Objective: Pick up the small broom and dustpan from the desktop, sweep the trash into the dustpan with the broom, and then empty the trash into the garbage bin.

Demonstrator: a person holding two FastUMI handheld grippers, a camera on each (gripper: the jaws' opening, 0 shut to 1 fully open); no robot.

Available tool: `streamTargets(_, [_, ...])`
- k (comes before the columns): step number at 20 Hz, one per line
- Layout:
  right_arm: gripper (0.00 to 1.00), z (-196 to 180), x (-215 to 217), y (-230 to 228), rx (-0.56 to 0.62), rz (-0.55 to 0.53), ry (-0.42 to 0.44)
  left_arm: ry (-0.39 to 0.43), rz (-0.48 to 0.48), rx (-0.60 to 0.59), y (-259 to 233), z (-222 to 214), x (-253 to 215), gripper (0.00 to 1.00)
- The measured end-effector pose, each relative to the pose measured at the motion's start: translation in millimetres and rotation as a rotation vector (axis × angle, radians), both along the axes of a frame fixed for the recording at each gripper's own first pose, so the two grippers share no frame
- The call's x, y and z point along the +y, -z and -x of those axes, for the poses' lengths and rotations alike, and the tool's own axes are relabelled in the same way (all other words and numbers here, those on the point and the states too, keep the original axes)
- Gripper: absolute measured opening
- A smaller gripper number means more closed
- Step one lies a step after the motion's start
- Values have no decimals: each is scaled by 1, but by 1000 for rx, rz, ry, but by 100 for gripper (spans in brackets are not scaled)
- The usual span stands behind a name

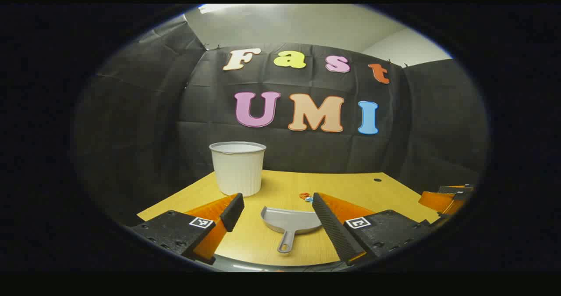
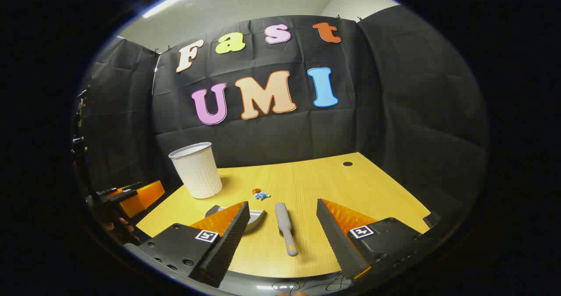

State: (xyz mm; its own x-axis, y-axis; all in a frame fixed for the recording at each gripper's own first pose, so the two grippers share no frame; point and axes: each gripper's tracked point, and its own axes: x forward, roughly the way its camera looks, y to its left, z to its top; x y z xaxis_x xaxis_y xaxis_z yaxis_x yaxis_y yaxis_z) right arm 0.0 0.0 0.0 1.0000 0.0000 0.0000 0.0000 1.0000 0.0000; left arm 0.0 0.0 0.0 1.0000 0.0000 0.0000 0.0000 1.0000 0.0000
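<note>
**Both tools spread, nothing yet lifted**

While both tools hang fingers apart and empty, the left tool (image 1: 276,215) frames the grey plastic dustpan (image 1: 290,220) and the right tool (image 2: 280,226) the slim grey hand broom (image 2: 285,228), both flat on the yellow wooden table (image 2: 333,186). Likely light, stiff and slick; the handles look best. Small coloured trash (image 2: 261,194) lies beyond, the white ribbed bin (image 2: 197,170) far left, near the table's edge; open room right.

No readable text, labels, brands or numbers anywhere
</note>
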Motion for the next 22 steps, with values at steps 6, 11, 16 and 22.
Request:
streamTargets(6, [92,-1,-3,2,6,3,12,13,-11,7,3,0,-3,93])
streamTargets(11, [92,2,-2,5,12,7,20,24,-9,18,7,-1,-3,93])
streamTargets(16, [92,5,-1,10,22,11,26,34,-14,30,12,0,-4,93])
streamTargets(22, [92,8,0,14,29,14,27,41,-22,45,17,1,-5,93])
